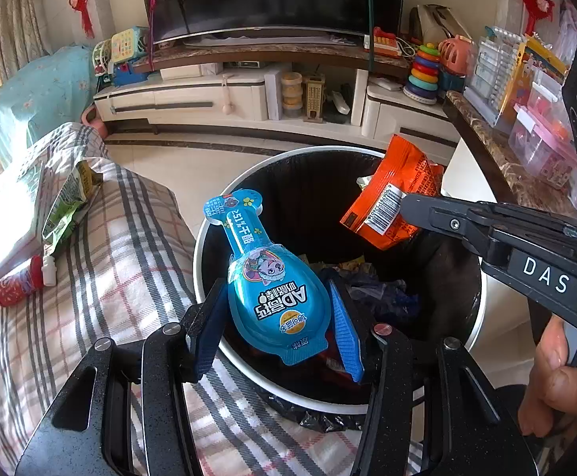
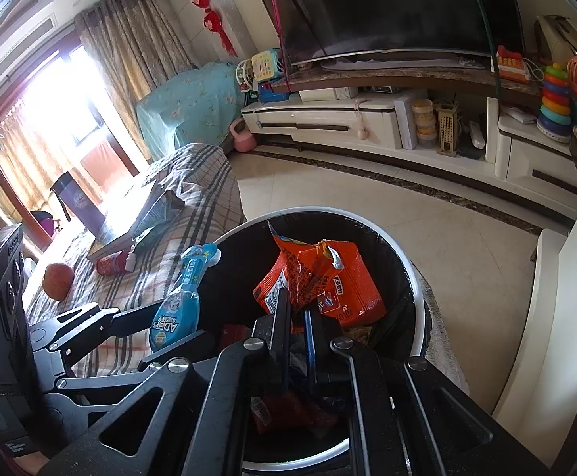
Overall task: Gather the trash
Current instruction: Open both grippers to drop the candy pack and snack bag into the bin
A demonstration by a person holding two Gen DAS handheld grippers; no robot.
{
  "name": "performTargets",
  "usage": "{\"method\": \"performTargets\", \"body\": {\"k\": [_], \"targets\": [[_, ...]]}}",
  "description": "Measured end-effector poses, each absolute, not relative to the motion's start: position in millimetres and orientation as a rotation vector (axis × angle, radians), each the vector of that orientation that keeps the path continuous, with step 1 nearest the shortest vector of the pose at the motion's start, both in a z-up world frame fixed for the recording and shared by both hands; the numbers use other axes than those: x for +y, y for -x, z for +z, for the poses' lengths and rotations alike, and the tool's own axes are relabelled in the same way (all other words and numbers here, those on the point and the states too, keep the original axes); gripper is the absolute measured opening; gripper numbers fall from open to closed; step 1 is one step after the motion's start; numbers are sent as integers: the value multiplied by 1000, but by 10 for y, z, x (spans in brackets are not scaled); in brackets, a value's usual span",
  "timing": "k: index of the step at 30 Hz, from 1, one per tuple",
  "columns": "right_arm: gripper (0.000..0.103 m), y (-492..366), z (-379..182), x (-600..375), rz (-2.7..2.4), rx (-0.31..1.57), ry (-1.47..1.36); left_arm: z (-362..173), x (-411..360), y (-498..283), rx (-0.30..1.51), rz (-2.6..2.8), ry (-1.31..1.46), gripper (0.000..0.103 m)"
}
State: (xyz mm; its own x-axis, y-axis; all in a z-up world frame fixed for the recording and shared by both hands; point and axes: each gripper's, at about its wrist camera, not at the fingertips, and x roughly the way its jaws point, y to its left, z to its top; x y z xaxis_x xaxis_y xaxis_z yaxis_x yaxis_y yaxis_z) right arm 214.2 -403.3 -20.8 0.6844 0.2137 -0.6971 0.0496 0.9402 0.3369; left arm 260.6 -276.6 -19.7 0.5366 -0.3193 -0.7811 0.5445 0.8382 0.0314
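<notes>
A round white trash bin (image 1: 205, 234) with a black liner stands beside the bed; its rim (image 2: 417, 273) shows in the right wrist view too. My left gripper (image 1: 276, 321) is shut on a blue bottle-shaped drink package (image 1: 272, 289) and holds it over the bin's near rim. That blue package (image 2: 177, 309) also appears at the left in the right wrist view, with the left gripper (image 2: 181, 327) on it. My right gripper (image 2: 298, 309) is shut on an orange snack wrapper (image 2: 328, 281), above the bin's opening. The orange wrapper (image 1: 391, 194) hangs from the right gripper (image 1: 405, 208).
Crumpled trash (image 1: 371, 285) lies in the bin. On the plaid bed cover (image 1: 121, 261) lie a green packet (image 1: 70, 202), a red can (image 1: 16, 283), a book and an orange fruit (image 2: 57, 281). A TV cabinet (image 1: 248, 95) stands behind. A marble counter (image 1: 498, 150) with toys is at right.
</notes>
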Motion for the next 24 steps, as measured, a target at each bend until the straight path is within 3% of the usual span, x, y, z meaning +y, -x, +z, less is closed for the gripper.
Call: {"method": "performTargets", "body": {"k": [16,19,21,24], "targets": [[10,-2148,-198,-4036,95,820,-338,-185,-2754,-2612,874,-520,-287,50],[23,-2151,-195,-4058,92,826,-347,-180,-2738,-2608,883,-505,-301,56],[44,-2131,-177,-4086,93,819,-367,-167,-2700,-2588,877,-494,-297,69],[47,-2078,-143,-4100,94,805,-378,-139,-2610,-2551,867,-485,-285,71]]}}
